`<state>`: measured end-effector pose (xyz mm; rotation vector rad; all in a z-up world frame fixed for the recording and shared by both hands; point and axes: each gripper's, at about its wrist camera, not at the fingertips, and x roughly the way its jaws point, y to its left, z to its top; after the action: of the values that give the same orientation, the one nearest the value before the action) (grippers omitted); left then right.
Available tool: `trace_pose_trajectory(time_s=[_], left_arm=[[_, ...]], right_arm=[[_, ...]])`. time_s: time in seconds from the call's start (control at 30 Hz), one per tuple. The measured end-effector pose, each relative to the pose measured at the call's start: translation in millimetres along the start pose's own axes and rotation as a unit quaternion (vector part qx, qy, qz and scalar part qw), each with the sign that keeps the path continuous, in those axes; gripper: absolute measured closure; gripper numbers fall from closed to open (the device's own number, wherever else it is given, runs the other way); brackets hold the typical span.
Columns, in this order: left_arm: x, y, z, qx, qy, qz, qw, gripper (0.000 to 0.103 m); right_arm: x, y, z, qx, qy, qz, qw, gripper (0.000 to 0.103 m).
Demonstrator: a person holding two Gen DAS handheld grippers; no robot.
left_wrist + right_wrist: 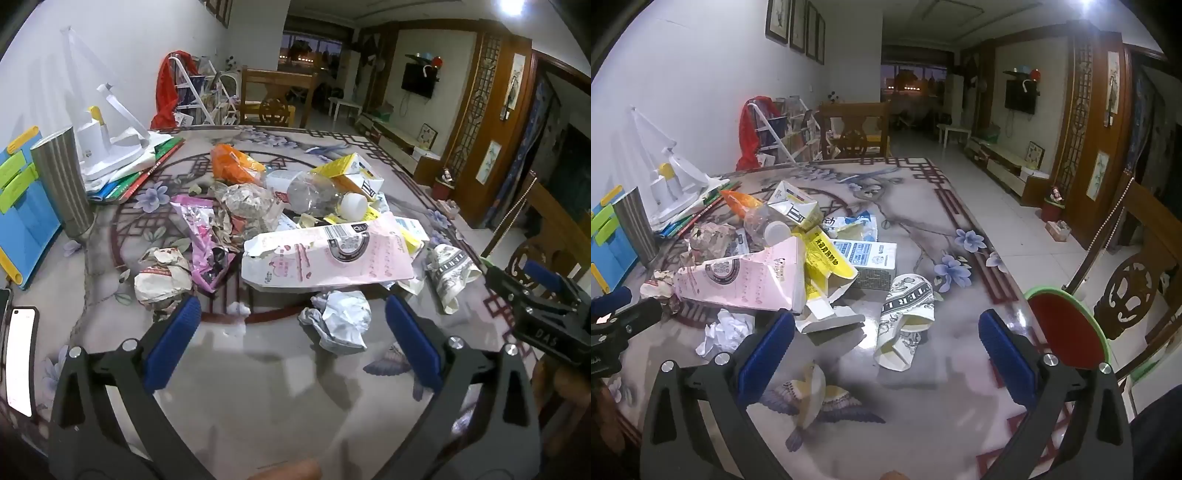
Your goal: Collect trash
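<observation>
With both tongs spread empty over the table (258, 387), you're starting: lower left tongs (293, 347) onto the paper wad (338, 321).

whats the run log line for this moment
left gripper: open, empty | right gripper: open, empty | crumpled white paper ball: on table, nearest left gripper

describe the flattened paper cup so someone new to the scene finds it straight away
Start at the big pink carton lying across the front of the trash pile on the patterned table. Go right past the yellow box to the pile's right edge, where the flattened paper cup lies alone on bare tabletop. It is the only piece with black lettering and line drawings on white, its open mouth toward the camera.
</observation>
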<state>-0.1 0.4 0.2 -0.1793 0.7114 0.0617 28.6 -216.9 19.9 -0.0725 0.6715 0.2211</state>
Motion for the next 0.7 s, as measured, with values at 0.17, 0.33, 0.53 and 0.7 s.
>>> trace_pose_trajectory(time_s=[0.17,0.33,0.53,0.7], left_arm=[[2,4,1,0.000,0.000,0.000,1.0000,0.005],[0,-1,0,0.007,-0.003,0.002,1.0000,0.005],[-3,-8,0,0.006,-0.005,0.000,1.0000,0.005],[-4,-6,0,0.006,-0.011,-0.008,0.9999,0.005]], right_arm=[[1,1,1,0.002,-0.002,0.003,1.000,0.007],[-1,-2,-1,0.003,-0.004,0.001,1.000,0.007],[-5,-3,1,0.003,-0.005,-0.001,1.000,0.007],[-5,0,2,0.003,-0.010,-0.005,1.000,0.007]])
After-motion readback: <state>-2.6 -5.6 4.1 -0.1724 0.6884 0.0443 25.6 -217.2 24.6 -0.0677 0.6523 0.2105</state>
